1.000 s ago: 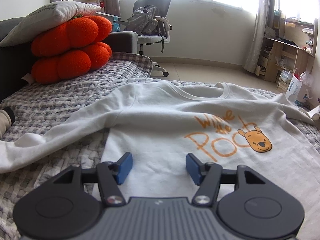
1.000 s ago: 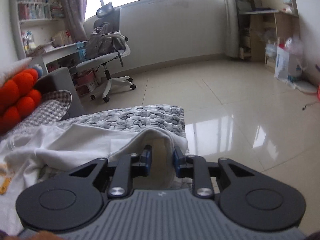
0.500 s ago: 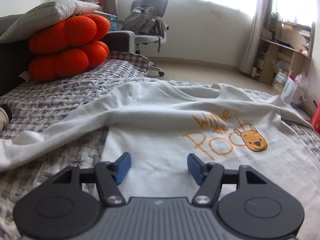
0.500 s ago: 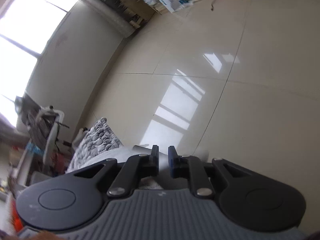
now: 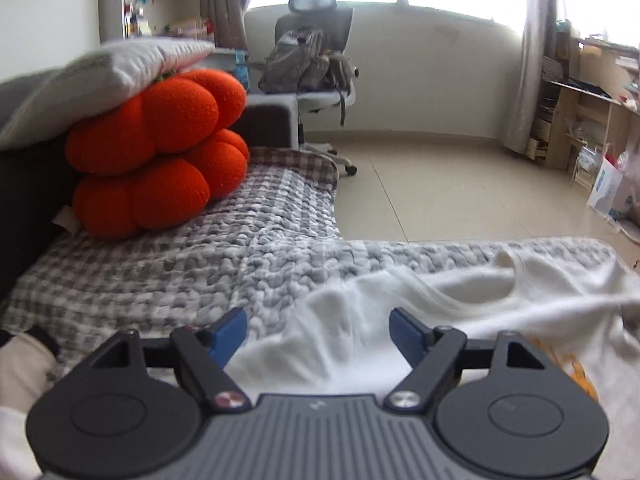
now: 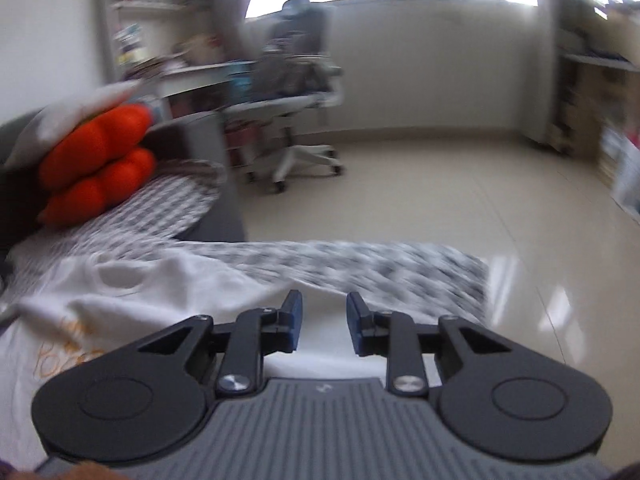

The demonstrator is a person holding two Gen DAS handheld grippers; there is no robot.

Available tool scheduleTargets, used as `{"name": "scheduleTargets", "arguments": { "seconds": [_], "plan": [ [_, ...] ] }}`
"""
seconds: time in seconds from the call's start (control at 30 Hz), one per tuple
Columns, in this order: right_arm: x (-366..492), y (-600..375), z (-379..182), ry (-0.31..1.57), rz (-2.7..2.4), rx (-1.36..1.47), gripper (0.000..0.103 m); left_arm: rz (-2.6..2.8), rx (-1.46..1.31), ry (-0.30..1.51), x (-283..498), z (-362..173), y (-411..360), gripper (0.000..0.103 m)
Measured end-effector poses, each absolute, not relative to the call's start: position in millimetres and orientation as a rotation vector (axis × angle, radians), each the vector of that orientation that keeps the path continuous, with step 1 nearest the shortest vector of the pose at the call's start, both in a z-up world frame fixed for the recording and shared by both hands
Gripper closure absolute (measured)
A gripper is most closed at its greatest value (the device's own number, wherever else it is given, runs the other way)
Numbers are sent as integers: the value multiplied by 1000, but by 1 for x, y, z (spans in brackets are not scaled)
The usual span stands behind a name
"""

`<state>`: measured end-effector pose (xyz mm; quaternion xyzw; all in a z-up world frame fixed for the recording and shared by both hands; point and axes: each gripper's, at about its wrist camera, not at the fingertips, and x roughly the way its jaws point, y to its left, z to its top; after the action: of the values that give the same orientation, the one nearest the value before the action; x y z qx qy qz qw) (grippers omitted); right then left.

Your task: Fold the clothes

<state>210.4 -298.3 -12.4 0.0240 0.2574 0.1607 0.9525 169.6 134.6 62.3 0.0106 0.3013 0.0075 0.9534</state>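
Right gripper (image 6: 322, 322) let go of sleeve since a second ago, jaws now parted, nothing between. Left gripper (image 5: 319, 330) shifted leftward, wide open above white printed sweatshirt (image 5: 460, 316) shoulder edge. Orange bumpy cushion (image 5: 160, 156) far left. Sweatshirt rumpled on grey-white knitted blanket (image 5: 180, 276); bare blanket left, tiled floor (image 6: 440, 200) beyond far edge.

Soft white cotton-like sweatshirt (image 5: 400, 320), nubby grey knit blanket (image 5: 200, 264), fuzzy orange cushion (image 5: 160, 152) — glossy tiled floor (image 6: 440, 200)

Right tongs (image 6: 322, 322) gape above white sweatshirt (image 6: 168, 292).
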Motion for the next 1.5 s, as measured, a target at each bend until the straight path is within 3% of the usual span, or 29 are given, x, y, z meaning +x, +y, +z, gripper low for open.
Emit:
{"name": "scheduleTargets", "arguments": {
  "seconds": [0.4, 0.53, 0.7, 0.73, 0.77, 0.83, 0.87, 0.93, 1.2, 1.4, 1.5],
  "plan": [
    [297, -202, 2, 667, 601, -109, 73, 20, 61, 730, 260, 37, 124, 22],
    [301, -189, -7, 671, 641, -167, 60, -49, 39, 735, 273, 28, 127, 22],
    [305, -175, -18, 666, 691, -229, 60, -70, 112, 716, 276, 10, 119, 23],
    [303, -172, -19, 656, 700, -256, 69, -76, 103, 702, 274, 11, 120, 33],
    [301, -169, -21, 648, 713, -278, 89, -83, 93, 689, 273, 12, 120, 50],
    [296, -163, -22, 619, 708, -321, 99, -95, 74, 662, 270, 15, 121, 59],
    [293, -160, -22, 599, 694, -349, 100, -102, 65, 648, 269, 17, 122, 78],
    [285, -152, -21, 541, 636, -428, 101, -114, 46, 621, 266, 20, 123, 100],
    [269, -135, 4, 325, 469, -491, 103, -95, 59, 507, 259, 42, 112, 100],
    [291, -128, -32, 475, 446, -559, 102, -8, 180, 604, 279, 3, 96, 99],
    [292, -122, -48, 451, 431, -599, 101, 11, 198, 593, 278, -2, 94, 99]
  ]
}}
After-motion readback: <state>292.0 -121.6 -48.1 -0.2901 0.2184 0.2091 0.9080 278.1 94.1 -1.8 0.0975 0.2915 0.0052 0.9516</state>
